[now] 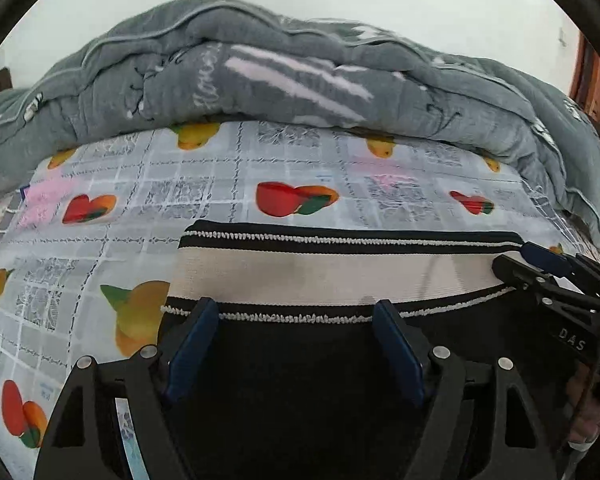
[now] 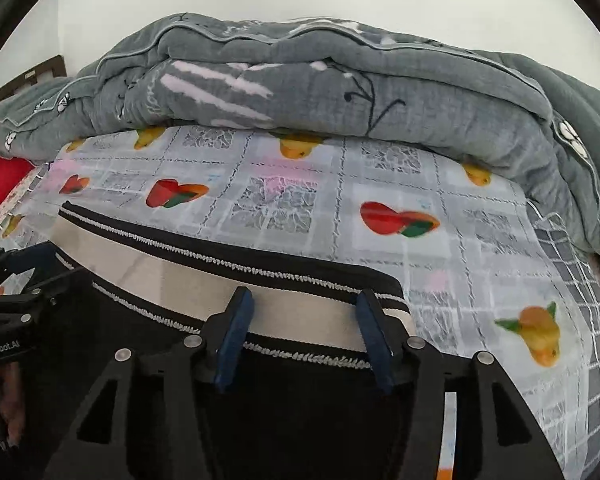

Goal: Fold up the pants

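Note:
Black pants [image 1: 300, 380] lie flat on the bed, their cream and black striped waistband [image 1: 331, 268] farthest from me. My left gripper [image 1: 296, 314] is open, its blue pads over the left part of the waistband's near edge. My right gripper [image 2: 303, 306] is open over the right end of the waistband [image 2: 188, 272]. The right gripper also shows at the right edge of the left wrist view [image 1: 539, 264], and the left gripper at the left edge of the right wrist view [image 2: 24, 268]. The black cloth [image 2: 300, 420] fills the space below the right fingers.
The bed sheet [image 1: 228, 184] is grey checked with fruit prints. A bulky grey quilt [image 1: 300, 64] lies folded along the far side, in front of a pale wall. A wooden bed frame [image 2: 32, 74] shows at far left, and a red cloth [image 2: 0, 188] beside it.

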The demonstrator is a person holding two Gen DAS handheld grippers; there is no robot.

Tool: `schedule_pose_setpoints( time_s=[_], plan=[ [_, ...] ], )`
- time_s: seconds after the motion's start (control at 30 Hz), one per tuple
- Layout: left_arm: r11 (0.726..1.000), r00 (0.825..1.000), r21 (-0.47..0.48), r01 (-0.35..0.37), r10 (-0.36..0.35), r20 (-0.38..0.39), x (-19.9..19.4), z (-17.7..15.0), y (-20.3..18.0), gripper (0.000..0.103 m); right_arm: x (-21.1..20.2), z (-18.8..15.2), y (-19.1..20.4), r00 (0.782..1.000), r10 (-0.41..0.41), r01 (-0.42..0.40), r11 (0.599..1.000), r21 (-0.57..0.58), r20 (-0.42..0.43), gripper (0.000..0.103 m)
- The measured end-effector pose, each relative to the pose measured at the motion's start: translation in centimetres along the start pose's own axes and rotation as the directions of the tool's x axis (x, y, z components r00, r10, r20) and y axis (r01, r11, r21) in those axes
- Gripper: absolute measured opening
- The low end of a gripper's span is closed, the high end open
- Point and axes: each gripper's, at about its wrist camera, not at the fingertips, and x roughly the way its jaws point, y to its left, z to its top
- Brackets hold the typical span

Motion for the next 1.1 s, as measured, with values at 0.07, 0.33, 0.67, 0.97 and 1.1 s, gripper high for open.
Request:
schedule_pose_setpoints(
  time_s=[0.07, 0.33, 0.67, 0.97, 1.1],
  plan=[
    [1.000, 1.000, 0.010, -0.015, 0.015, -0.004, 0.5, 0.4, -0.1, 0.077, 0.6, 0.5, 0.0, 1.000, 0.009, -0.009, 1.000, 0.007, -0.003, 0.055],
    [0.999, 0.999, 0.004, -0.038, 0.038, 0.010, 1.0, 0.5, 0.1, 0.079, 1.4, 1.0, 0.1, 1.000, 0.024, -0.025, 1.000, 0.007, 0.011, 0.057],
    [1.000, 0.999, -0.004, -0.030, 0.030, 0.010, 1.1, 0.4, 0.2, 0.080, 1.3, 0.8, 0.4, 1.000, 0.006, -0.006, 1.000, 0.001, 0.022, 0.058],
    [0.999, 0.999, -0.010, -0.040, 0.040, 0.014, 1.1, 0.4, 0.2, 0.080, 1.3, 0.8, 0.2, 1.000, 0.012, -0.012, 1.000, 0.001, 0.023, 0.058],
    [0.998, 0.998, -0.029, -0.063, 0.063, 0.025, 0.8, 0.3, 0.5, 0.080, 1.3, 0.8, 0.2, 1.000, 0.009, -0.009, 1.000, 0.000, 0.025, 0.058]
  ],
)
